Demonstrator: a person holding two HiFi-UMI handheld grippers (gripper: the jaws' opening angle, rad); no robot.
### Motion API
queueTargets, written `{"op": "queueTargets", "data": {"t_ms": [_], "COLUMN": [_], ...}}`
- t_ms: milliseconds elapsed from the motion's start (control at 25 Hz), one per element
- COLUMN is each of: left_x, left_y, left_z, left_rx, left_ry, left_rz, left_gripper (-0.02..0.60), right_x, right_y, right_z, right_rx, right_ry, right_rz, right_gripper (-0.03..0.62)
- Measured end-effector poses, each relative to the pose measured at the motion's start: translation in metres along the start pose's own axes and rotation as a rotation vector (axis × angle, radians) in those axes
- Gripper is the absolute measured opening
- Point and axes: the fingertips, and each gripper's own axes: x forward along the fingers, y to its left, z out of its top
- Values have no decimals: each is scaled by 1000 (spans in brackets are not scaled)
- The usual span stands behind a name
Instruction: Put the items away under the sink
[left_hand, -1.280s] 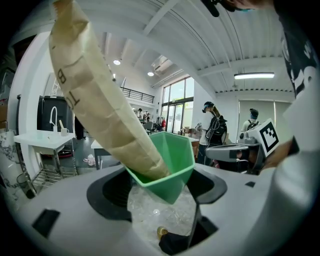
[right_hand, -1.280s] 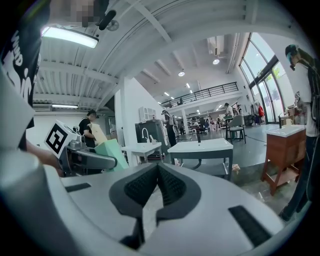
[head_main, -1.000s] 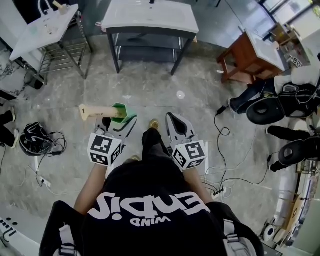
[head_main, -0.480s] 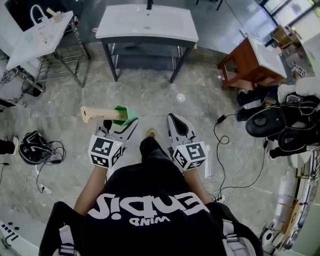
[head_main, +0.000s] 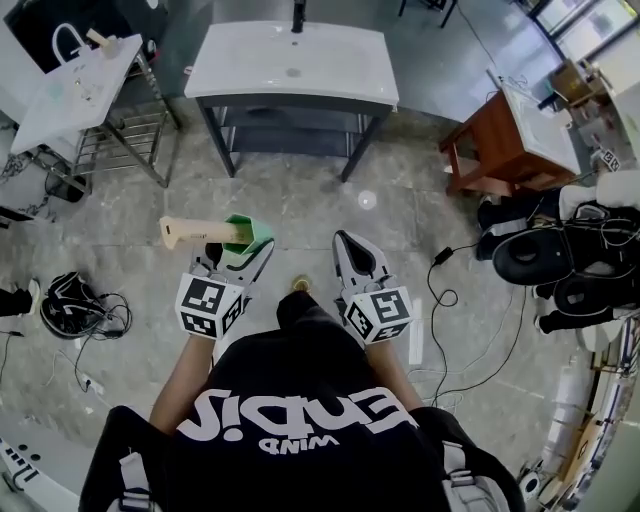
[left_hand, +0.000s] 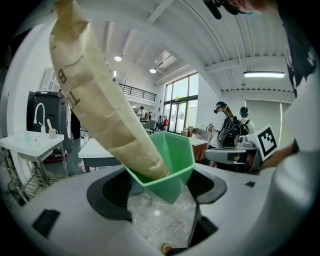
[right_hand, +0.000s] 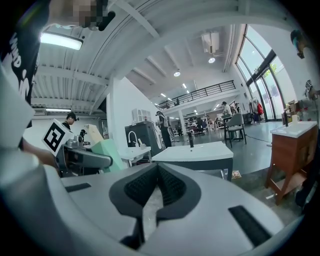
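Left gripper (head_main: 238, 257): my jaws stand wide and are clamped on a green cup (left_hand: 176, 161). The pads press its lower walls and the cup is held in the air above the grey floor (head_main: 300, 205). The cup is angular and tipped over, with a paper-wrapped roll (left_hand: 97, 95) stuck in its mouth. In the head view the roll pokes out toward the left, past the jaw tips. In the left gripper view it leans up and left across the frame. Right gripper (head_main: 347, 246): my jaws are closed together, pads meeting, with nothing between them. It is held level beside the left gripper, a gap apart. The white sink (head_main: 290, 62) stands ahead of both grippers, well apart from the cup. It has a dark frame with a shelf (head_main: 290, 137) below the basin. The cup and roll are not on that shelf. A second sink (head_main: 75, 85) on a wire rack sits at the far left. A wooden stand (head_main: 497, 140) is at the right. Cables (head_main: 95, 315) lie on the floor to my left. My dark shirt fills the bottom of the head view.
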Motion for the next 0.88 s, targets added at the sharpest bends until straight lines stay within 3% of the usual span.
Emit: {"op": "queueTargets", "data": {"t_ms": [480, 880], "left_x": [81, 110], "left_y": [10, 22], "left_z": [33, 54], "left_rx": [2, 25], "left_ry": [-5, -39], "left_rz": [47, 58], "left_gripper": [351, 351], "right_x": [50, 88], "right_y": [-77, -91], "right_z": [24, 33], "right_rx": [7, 5], "right_ry": [-6, -11], "right_rz": [36, 78], "right_gripper": [18, 18]}}
